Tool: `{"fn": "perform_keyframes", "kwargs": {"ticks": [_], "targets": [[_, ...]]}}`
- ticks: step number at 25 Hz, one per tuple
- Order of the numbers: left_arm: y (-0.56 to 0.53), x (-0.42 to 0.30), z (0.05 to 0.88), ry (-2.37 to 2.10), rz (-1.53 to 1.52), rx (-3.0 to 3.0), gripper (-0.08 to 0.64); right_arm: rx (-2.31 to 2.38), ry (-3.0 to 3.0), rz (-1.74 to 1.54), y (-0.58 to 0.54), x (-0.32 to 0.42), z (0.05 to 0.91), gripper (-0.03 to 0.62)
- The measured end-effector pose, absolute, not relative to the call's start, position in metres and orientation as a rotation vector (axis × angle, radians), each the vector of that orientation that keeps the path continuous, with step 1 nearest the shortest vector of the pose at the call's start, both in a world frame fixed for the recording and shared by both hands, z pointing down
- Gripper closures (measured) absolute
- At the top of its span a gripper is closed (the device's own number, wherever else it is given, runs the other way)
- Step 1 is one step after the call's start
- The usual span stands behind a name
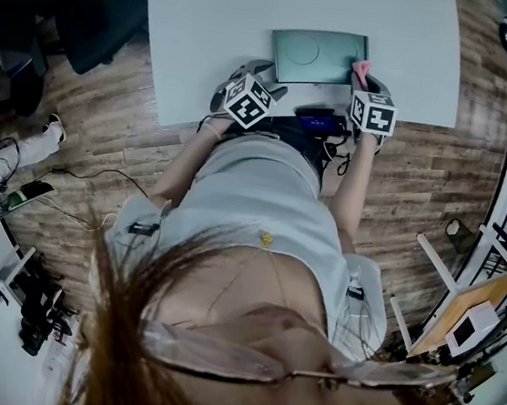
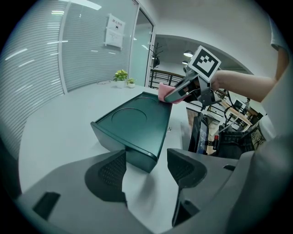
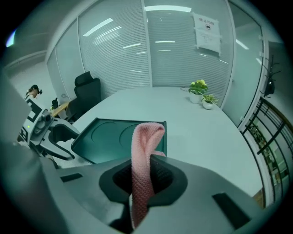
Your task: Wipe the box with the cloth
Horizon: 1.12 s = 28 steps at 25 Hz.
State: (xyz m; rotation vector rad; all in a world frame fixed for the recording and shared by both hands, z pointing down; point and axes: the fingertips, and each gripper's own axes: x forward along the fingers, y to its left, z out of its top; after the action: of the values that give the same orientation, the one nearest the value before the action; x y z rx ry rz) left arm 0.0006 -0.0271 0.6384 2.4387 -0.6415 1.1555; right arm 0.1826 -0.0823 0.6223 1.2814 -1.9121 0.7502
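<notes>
Box (image 1: 319, 49): dark green, on tabletop (image 1: 238, 30).
Right gripper (image 3: 145, 176): clamped on pink cloth (image 3: 147, 137) — at box's corner.
Left gripper (image 2: 146, 168): jaws apart, empty — near box.

Ahead of my right gripper (image 3: 143, 172) the pale table (image 3: 197, 132) runs to a glass wall (image 3: 119, 50) with blinds, a paper notice (image 3: 207, 32) high on it. Small potted plants (image 3: 201, 93) stand ahead to the right, a black office chair (image 3: 87, 93) to the left. Wooden floor (image 1: 420, 190) below.

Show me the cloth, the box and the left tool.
cloth (image 3: 142, 151): right gripper view, upright pink strip.
box (image 2: 137, 123): left gripper view, top face.
left tool (image 2: 146, 164): left gripper view, midway between its open fingertips.
</notes>
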Motion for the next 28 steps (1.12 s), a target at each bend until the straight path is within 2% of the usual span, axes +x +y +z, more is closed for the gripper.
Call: {"fn": "perform_keyframes", "kwargs": {"ticks": [10, 28], "targets": [[-0.027, 0.002, 0.639, -0.638, 1.168, 2.435, 0.281, 1.293, -1.884, 0.790, -0.081, 0.184, 0.630, 0.554], [-0.027, 0.002, 0.638, -0.645, 1.149, 2.436, 0.281, 1.178, -1.972, 0.830, -0.078, 0.142, 0.630, 0.554]]}}
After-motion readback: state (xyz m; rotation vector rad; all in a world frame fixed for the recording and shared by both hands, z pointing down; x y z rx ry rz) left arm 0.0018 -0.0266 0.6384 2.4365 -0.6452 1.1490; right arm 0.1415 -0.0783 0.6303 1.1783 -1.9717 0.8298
